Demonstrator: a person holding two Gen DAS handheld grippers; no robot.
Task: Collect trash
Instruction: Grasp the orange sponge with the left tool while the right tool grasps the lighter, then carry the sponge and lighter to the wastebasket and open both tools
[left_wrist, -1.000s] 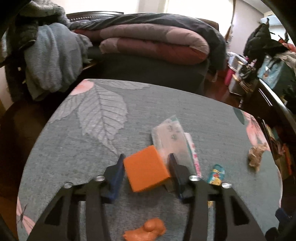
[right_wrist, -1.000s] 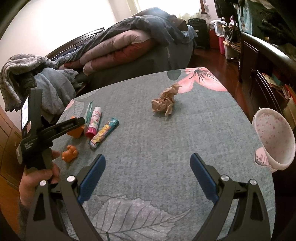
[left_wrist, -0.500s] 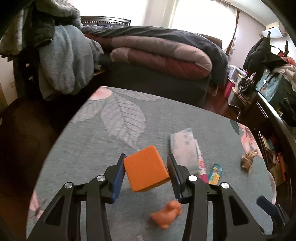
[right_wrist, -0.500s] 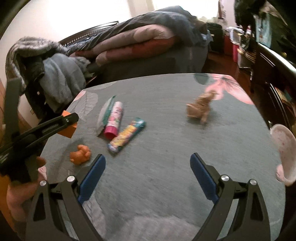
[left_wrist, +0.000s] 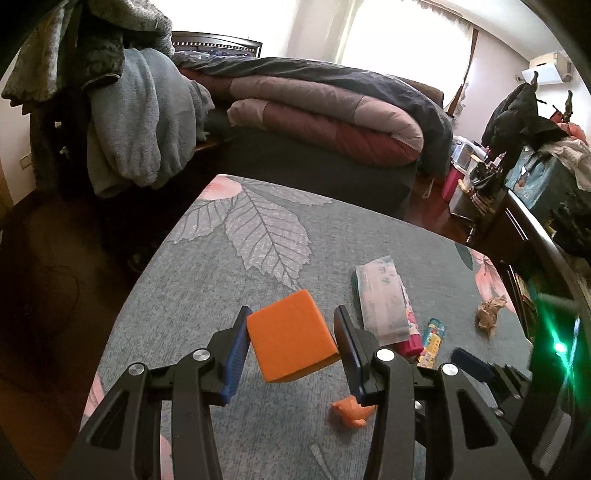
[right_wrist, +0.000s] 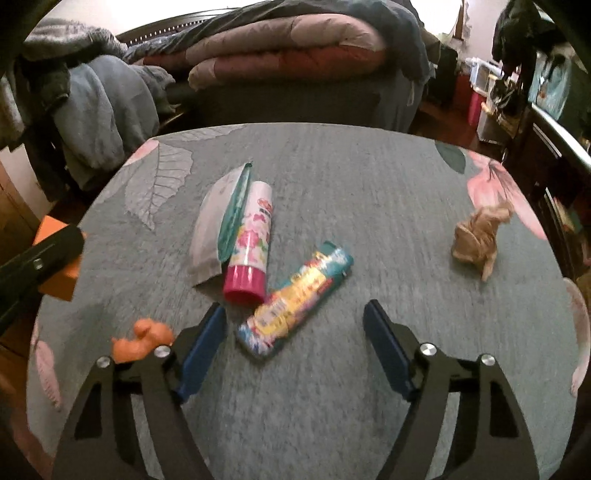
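- Orange foam: my left tongs pinch an orange block between both blue pads, tilted and lifted clear of the tabletop.
- My right tongs are closing, pads apart and touching nothing; the near end of a colourful wrapper lies between the tips on the grey leaf-print cloth.
- Just beyond that wrapper lies a glue stick with a pink cap, and against its left side a flat clear packet with a teal edge.
- A crumpled brown paper ball sits well apart, near the right edge by the pink flower print.
- A small orange scrap lies at the near left, just beside the left finger of my right tongs; in the left view it is partly hidden behind the right finger of the left tongs.
- Behind the tabletop is a bed piled with folded quilts, and a blue blanket hangs at the left.
- The right view is slightly blurred.
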